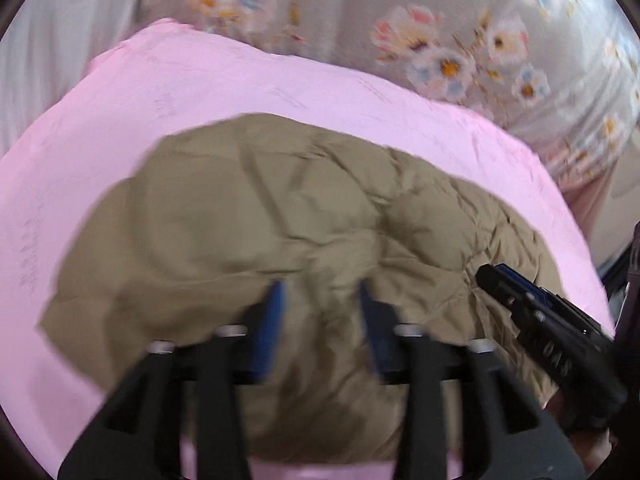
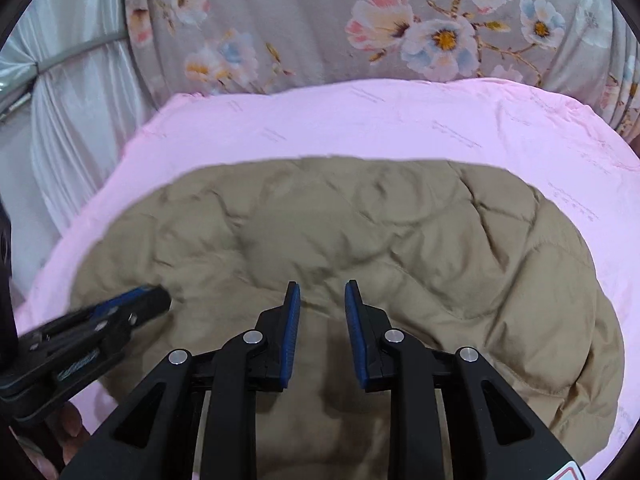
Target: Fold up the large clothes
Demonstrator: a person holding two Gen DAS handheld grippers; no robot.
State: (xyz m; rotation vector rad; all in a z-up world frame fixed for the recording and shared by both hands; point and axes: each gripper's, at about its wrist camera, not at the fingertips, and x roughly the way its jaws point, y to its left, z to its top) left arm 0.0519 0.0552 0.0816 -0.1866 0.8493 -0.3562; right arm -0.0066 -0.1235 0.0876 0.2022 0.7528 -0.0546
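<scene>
A tan quilted jacket (image 1: 280,216) lies folded in a rounded bundle on a pink sheet (image 1: 200,88); it also shows in the right wrist view (image 2: 380,232). My left gripper (image 1: 321,286) is open and empty, hovering over the jacket's near part. My right gripper (image 2: 322,285) is open and empty, just above the jacket's near middle. The right gripper shows at the right of the left wrist view (image 1: 492,274), over the jacket's right side. The left gripper shows at the left of the right wrist view (image 2: 160,296), over the jacket's left edge.
The pink sheet (image 2: 400,120) covers the bed around the jacket. A grey floral quilt (image 2: 360,24) lies along the far side. White curtains (image 2: 72,112) hang at the left. The left wrist view is motion-blurred.
</scene>
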